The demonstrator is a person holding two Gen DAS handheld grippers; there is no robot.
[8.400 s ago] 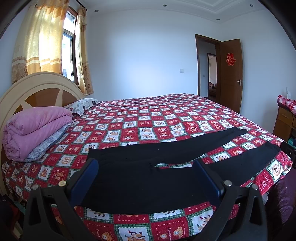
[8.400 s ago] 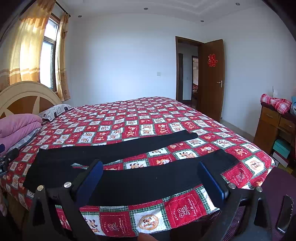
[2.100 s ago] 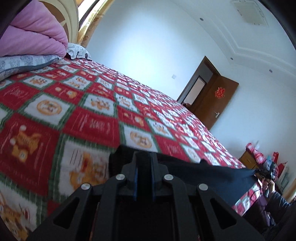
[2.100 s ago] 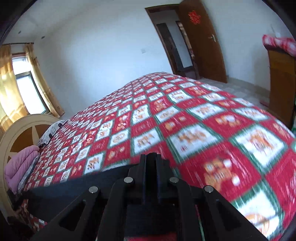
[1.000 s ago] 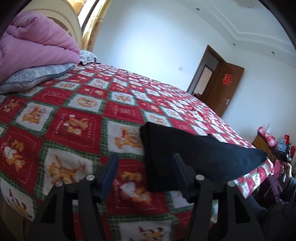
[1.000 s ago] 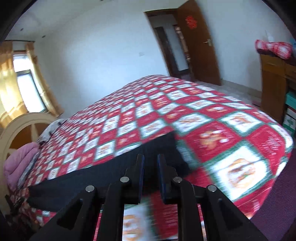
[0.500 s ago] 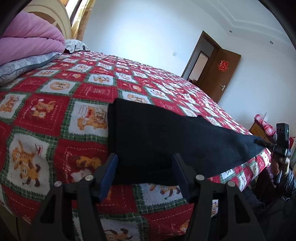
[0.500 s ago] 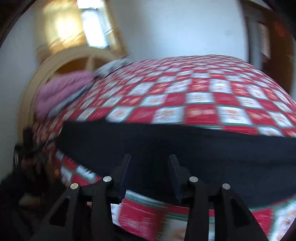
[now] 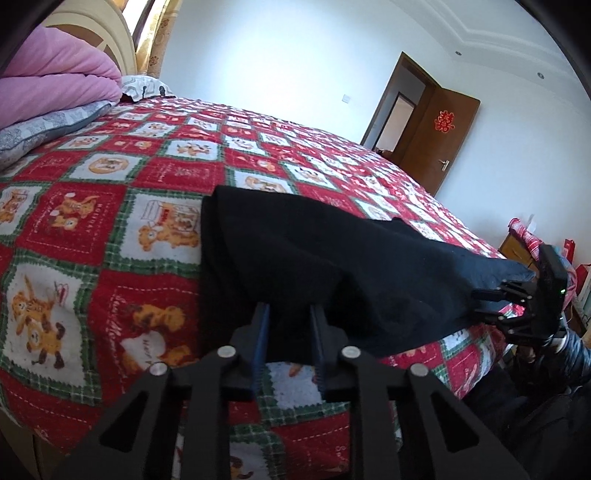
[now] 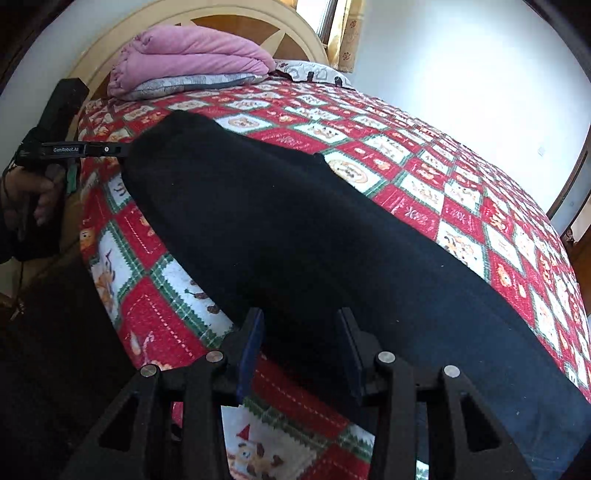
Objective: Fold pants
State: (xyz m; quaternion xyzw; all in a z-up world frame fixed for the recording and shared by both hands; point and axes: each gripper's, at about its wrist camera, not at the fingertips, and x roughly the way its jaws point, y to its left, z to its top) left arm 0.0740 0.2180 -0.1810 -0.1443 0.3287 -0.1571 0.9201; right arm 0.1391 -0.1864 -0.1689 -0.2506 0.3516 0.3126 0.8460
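Note:
The black pants (image 9: 314, 254) lie folded lengthwise along the near edge of the red patterned bed (image 9: 110, 206); they also show in the right wrist view (image 10: 314, 236). My left gripper (image 9: 290, 332) straddles the near edge of the waist end, its jaws partly open with cloth between them. My right gripper (image 10: 301, 332) is open at the near edge of the leg part, with black cloth between its jaws. The right gripper shows at the far leg end in the left wrist view (image 9: 491, 302); the left gripper shows at the waist end in the right wrist view (image 10: 110, 149).
A folded pink quilt (image 10: 192, 55) on a grey pillow (image 10: 195, 83) lies against the wooden headboard (image 10: 229, 22). An open brown door (image 9: 439, 144) is at the far wall. A wooden cabinet (image 9: 517, 251) stands beyond the foot of the bed.
The left gripper's jaws have narrowed around the waist edge. The right gripper has swung to face the headboard and its jaws have opened wider over the leg part.

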